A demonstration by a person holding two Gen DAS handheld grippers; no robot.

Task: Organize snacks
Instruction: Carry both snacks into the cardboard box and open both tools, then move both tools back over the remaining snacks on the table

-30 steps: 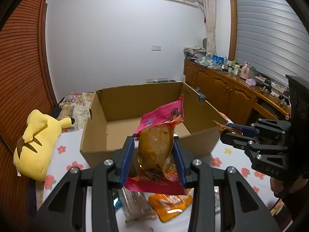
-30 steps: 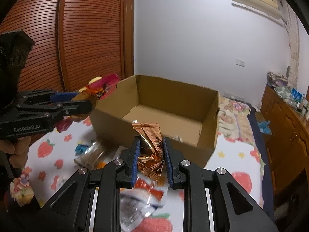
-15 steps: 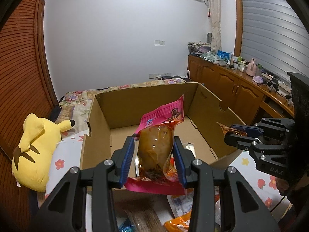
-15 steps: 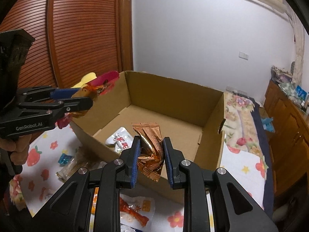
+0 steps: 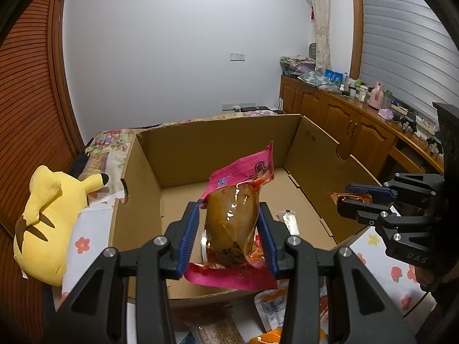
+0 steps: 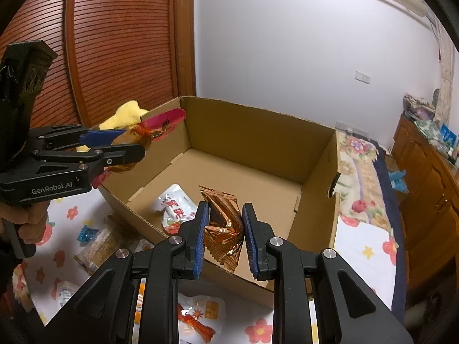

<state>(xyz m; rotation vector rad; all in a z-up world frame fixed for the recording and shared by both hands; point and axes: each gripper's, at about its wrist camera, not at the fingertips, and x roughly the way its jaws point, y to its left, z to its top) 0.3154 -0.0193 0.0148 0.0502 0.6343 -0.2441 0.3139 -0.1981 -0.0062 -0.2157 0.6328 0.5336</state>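
Note:
An open cardboard box stands on the flowered bedsheet. My left gripper is shut on a pink-topped clear snack pouch with brown food inside, held over the box's near edge. It shows from the side in the right wrist view. My right gripper is shut on a copper foil packet, held over the box's near wall. It shows at the right of the left wrist view. A white snack packet lies on the box floor.
Loose snack packets lie on the sheet in front of the box. A yellow plush toy sits left of the box. Wooden cabinets line the right wall, a slatted wooden wardrobe the left.
Both grippers have moved forward with their packets, from in front of the box to over its near edge. The box interior and the white packet inside have come into view.

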